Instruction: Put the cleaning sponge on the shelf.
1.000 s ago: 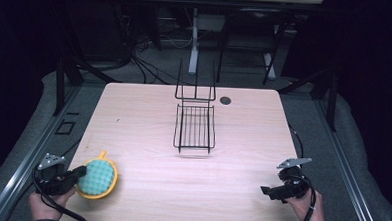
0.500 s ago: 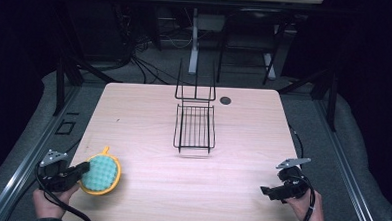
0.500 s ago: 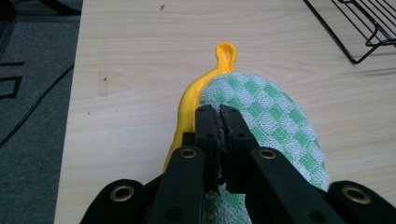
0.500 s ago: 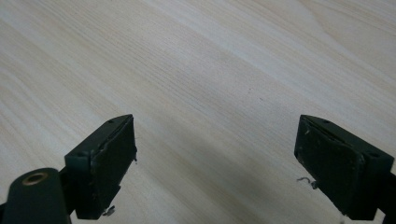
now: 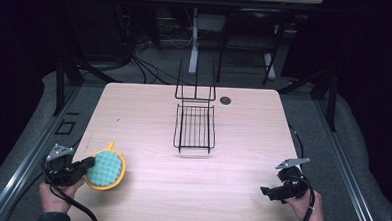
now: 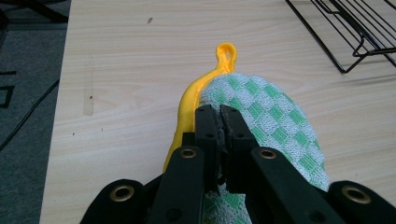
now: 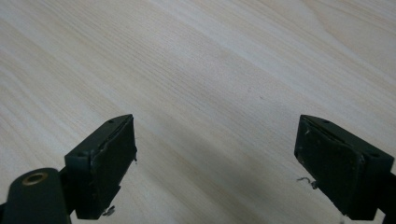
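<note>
A round pot holder [image 5: 106, 169] with a green-and-white checked face and a yellow rim lies at the table's front left. My left gripper [image 5: 88, 163] is shut on its near edge. In the left gripper view the black jaws meet on the checked cloth [image 6: 271, 121], and the yellow hanging loop [image 6: 225, 52] points away from me. My right gripper [image 5: 266, 191] rests low at the table's front right. Its jaws stand wide apart over bare wood [image 7: 215, 93] with nothing between them.
A black wire rack [image 5: 195, 125] with a tall back frame stands at the table's middle; its corner [image 6: 355, 42] appears in the left gripper view. A small dark round spot [image 5: 225, 100] sits behind it. Floor cables and table legs lie beyond the far edge.
My left gripper has carried the pot holder to the right and slightly forward along the table's front left. The right gripper has stayed in place.
</note>
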A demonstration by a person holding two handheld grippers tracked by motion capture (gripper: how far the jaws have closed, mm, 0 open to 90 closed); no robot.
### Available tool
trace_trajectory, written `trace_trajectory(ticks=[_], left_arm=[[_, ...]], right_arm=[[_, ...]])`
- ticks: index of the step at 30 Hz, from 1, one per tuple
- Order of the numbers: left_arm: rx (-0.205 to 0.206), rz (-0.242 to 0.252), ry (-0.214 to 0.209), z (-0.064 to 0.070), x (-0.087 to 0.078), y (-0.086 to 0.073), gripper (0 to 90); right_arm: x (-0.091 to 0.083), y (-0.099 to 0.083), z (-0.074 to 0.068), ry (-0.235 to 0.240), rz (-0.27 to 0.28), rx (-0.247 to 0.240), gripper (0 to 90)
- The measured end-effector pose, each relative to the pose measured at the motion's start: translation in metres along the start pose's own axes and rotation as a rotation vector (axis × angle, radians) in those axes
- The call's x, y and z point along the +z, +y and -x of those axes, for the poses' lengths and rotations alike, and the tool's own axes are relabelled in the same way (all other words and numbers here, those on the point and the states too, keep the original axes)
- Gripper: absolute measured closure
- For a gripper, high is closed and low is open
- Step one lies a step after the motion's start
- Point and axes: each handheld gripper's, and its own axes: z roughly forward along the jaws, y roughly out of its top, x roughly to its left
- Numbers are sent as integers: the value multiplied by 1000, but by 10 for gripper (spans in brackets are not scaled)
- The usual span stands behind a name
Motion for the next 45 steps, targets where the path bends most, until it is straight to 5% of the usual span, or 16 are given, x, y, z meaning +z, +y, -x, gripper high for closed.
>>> trace_trajectory(ticks=[45], left_arm=[[38,30,-58,22,21,32,868]], right_arm=[[0,-1,0,-9,-2,-5,120]])
